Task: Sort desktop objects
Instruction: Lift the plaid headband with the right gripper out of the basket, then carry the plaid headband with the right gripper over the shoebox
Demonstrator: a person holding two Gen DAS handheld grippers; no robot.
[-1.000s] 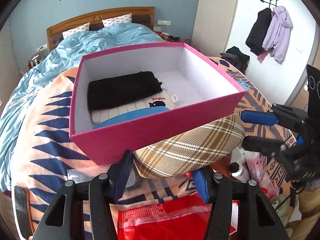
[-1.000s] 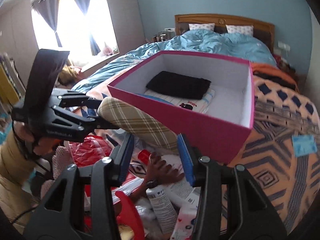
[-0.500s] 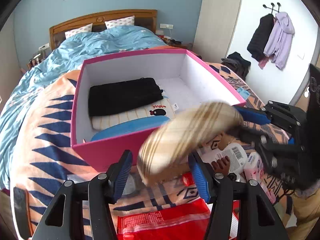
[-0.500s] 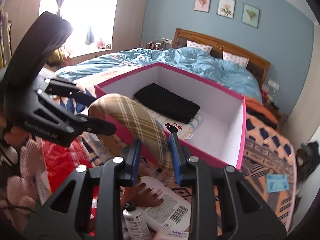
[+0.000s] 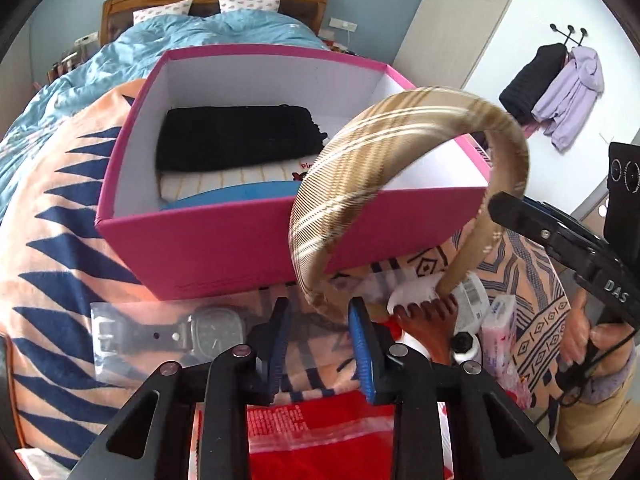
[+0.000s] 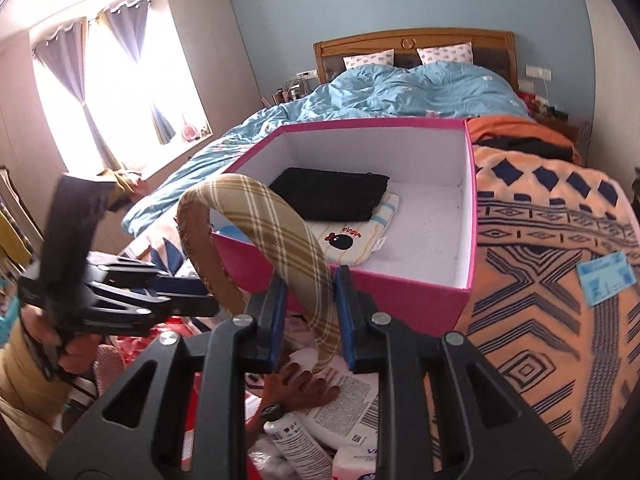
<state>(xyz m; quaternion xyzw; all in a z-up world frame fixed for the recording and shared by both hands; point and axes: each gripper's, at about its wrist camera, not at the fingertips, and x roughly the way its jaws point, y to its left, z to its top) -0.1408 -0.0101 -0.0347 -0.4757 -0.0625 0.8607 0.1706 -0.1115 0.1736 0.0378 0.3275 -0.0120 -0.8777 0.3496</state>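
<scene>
A tan plaid padded headband (image 5: pixel 404 128) (image 6: pixel 280 224) arches upright in front of the pink box (image 5: pixel 224 248) (image 6: pixel 404 288). My right gripper (image 6: pixel 310 304) is shut on one end of the headband. My left gripper (image 5: pixel 320 344) stands around the other end, with a gap on each side; in the right wrist view its fingers (image 6: pixel 176 284) sit beside the band. The box holds a black folded cloth (image 5: pixel 236 136) (image 6: pixel 332 196), a striped cream cloth with a penguin print (image 6: pixel 356 236) and a blue item (image 5: pixel 232 196).
A bagged wristwatch (image 5: pixel 168 332) lies on the orange patterned blanket (image 5: pixel 52 280) left of my left gripper. A red packet (image 5: pixel 320 432), a white bottle (image 6: pixel 352 412), a brown hand-shaped item (image 5: pixel 432 320) and a tissue pack (image 5: pixel 500 320) crowd the near side. A blue card (image 6: pixel 608 276) lies at right.
The headband has been lifted and turned from lying flat against the box to standing upright. My right gripper closed on one end. My left gripper narrowed around the other end.
</scene>
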